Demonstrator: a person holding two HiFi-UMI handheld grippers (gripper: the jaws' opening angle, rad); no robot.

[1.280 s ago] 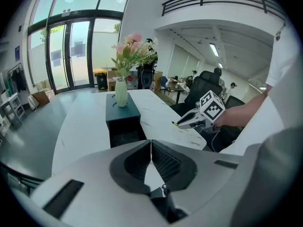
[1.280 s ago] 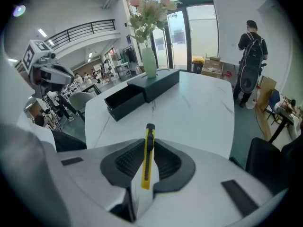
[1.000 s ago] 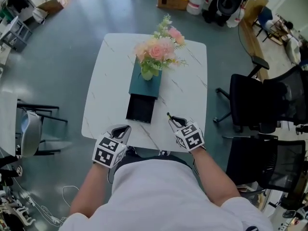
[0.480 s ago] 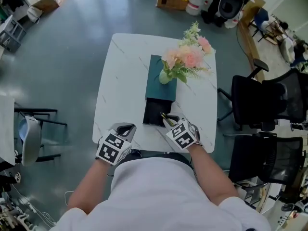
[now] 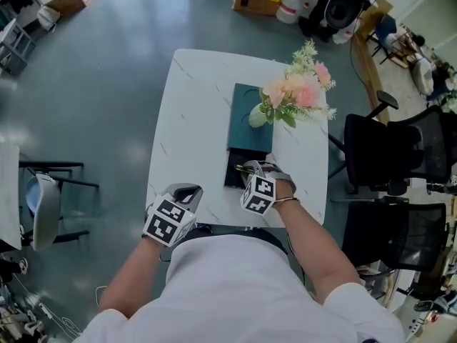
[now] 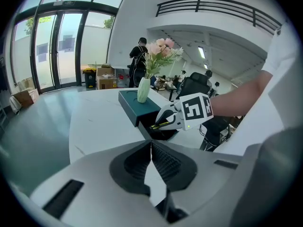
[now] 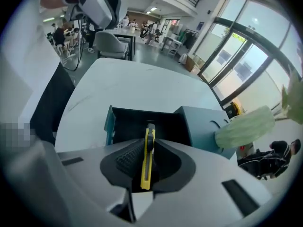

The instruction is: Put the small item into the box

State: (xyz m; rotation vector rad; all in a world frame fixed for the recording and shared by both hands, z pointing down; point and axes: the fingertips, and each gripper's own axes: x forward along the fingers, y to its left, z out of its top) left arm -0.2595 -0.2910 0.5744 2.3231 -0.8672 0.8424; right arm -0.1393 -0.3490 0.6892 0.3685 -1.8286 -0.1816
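Note:
A small yellow utility knife (image 7: 146, 171) is clamped between the pads of my right gripper (image 7: 147, 143), its tip pointing forward. That gripper (image 5: 248, 168) hovers over the near edge of the open black drawer (image 5: 234, 176) of a teal box (image 5: 250, 131); in the right gripper view the drawer (image 7: 137, 123) lies right under the knife's tip. In the left gripper view the right gripper (image 6: 163, 122) holds the knife (image 6: 159, 125) above the drawer. My left gripper (image 5: 183, 190) rests at the table's near edge, left of the box, its jaws (image 6: 151, 148) shut with nothing between them.
A pale green vase (image 5: 258, 116) of pink flowers (image 5: 298, 93) stands on the teal box. The white table (image 5: 193, 120) carries all of it. Black office chairs (image 5: 393, 156) stand to the right, another chair (image 5: 43, 202) to the left.
My right gripper has carried the knife from the table's near right edge leftward and forward to over the open drawer. The left gripper has stayed at the near edge.

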